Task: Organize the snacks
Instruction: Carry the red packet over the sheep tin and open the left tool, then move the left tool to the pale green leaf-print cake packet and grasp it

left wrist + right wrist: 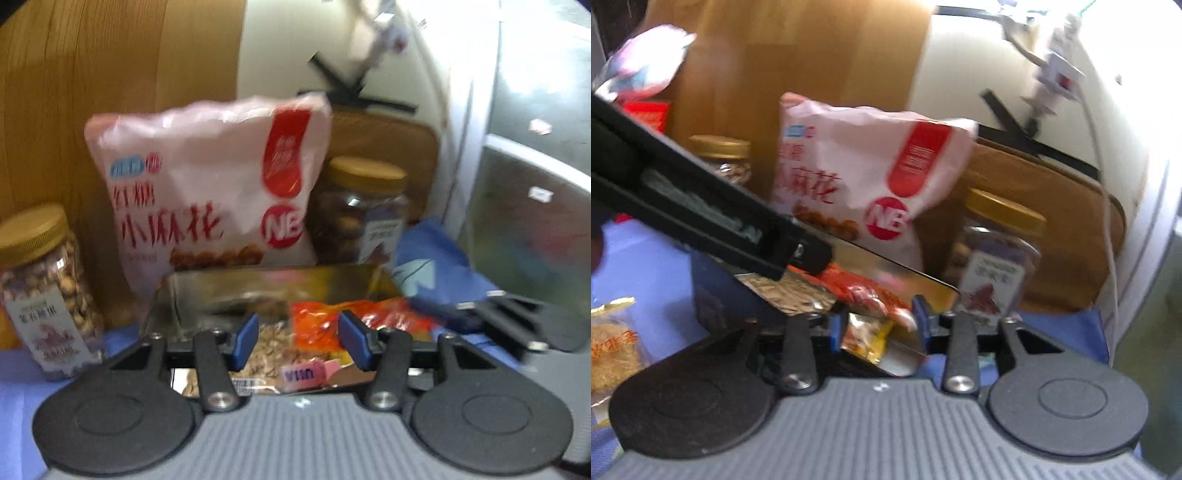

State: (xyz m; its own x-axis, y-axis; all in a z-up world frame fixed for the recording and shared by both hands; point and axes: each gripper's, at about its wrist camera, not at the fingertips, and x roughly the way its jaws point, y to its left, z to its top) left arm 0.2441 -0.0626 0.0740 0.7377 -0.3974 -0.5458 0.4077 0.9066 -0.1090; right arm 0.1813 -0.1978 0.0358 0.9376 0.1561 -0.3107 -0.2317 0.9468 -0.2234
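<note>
Left gripper [298,339]: jaws apart, empty, over metal tin [258,284]. Orange snack packet [321,325]: light, crinkly, slippery; pinch its edge.

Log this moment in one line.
left gripper: open, empty | right gripper: open, empty | tray: holds snack packets | pink bag: upright behind tray

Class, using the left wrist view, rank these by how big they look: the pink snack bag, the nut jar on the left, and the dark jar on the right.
1. Pink snack bag, clearly largest.
2. Nut jar.
3. Dark jar.
The nut jar sits nearer the camera, so the two jars' true order is unsure.
</note>
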